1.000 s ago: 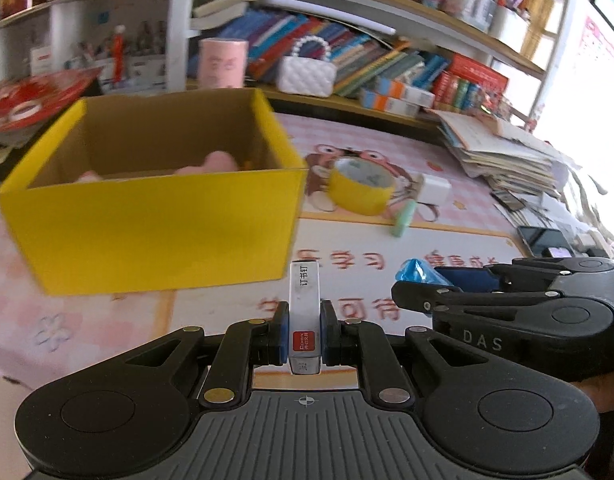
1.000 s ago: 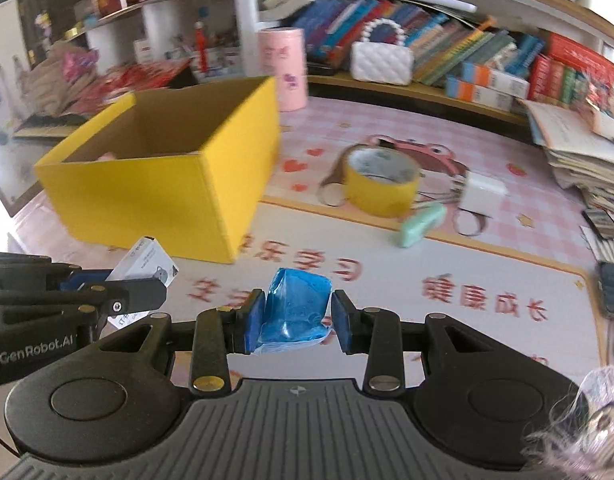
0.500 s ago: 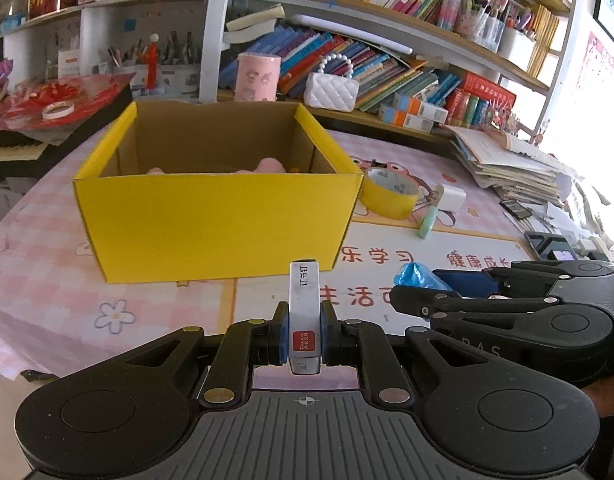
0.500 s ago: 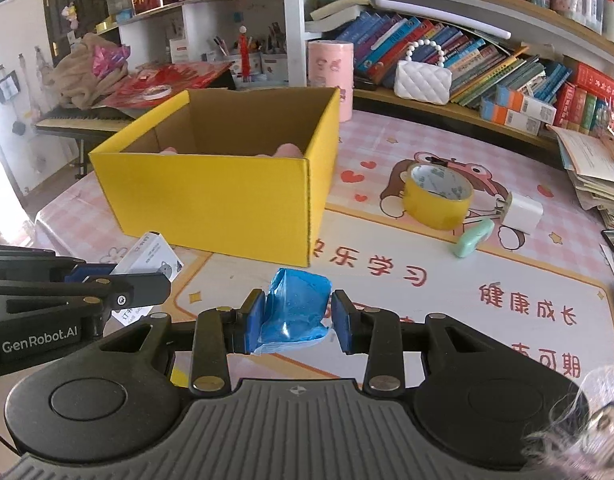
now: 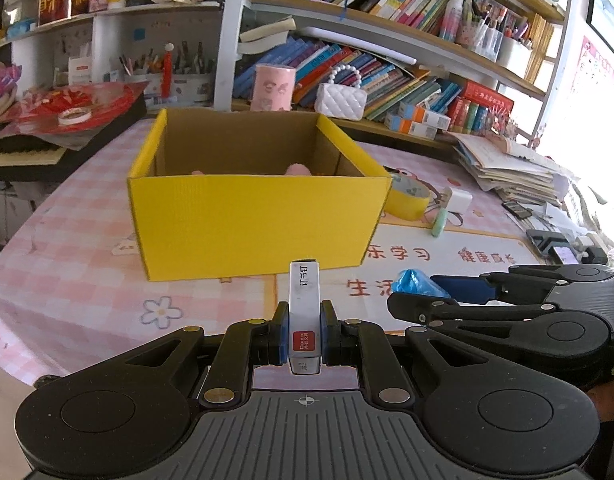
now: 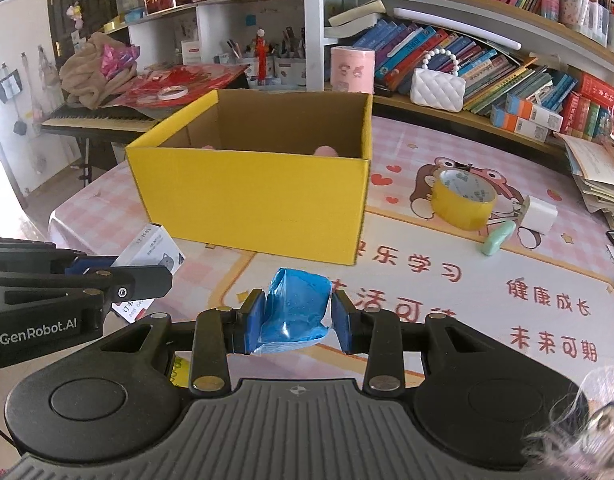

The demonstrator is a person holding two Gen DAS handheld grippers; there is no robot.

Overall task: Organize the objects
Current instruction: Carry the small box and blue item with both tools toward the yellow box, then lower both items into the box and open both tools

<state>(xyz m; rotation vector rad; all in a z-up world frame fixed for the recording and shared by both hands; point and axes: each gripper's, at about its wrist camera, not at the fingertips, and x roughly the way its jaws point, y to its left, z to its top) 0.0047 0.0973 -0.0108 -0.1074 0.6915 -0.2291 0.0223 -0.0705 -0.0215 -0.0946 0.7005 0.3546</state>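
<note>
Nearest, the left tool (image 5: 304,334) is clenched on a slim white staple box (image 5: 304,312), held on edge with its red label facing the camera and its far end sticking out past the fingers. Just right of it, the right tool (image 6: 298,318) grips a crumpled blue packet (image 6: 295,312) between its blue pads; in the left view that tool (image 5: 417,294) reaches in from the right with the packet (image 5: 415,282) at its tip. In the right view the left tool (image 6: 139,276) enters from the left with the staple box (image 6: 153,252) showing above its fingers. Both tools hang above the near part of the table (image 5: 67,264), which wears a pink checked cloth and a mat with red characters. Beyond them, mid-table, stands an open yellow box (image 5: 255,220) with something pink (image 5: 297,169) just showing over its near wall. To the right of the box lie a yellow tape roll (image 6: 463,198), a white charger (image 6: 541,214) and a mint-green eraser (image 6: 497,238), close together. Farther right, a paper stack (image 5: 507,168) sits at the table edge. At the far side, a pink cylinder (image 6: 353,70) and a white quilted purse (image 6: 437,88) stand before shelves of books (image 5: 387,76).
</note>
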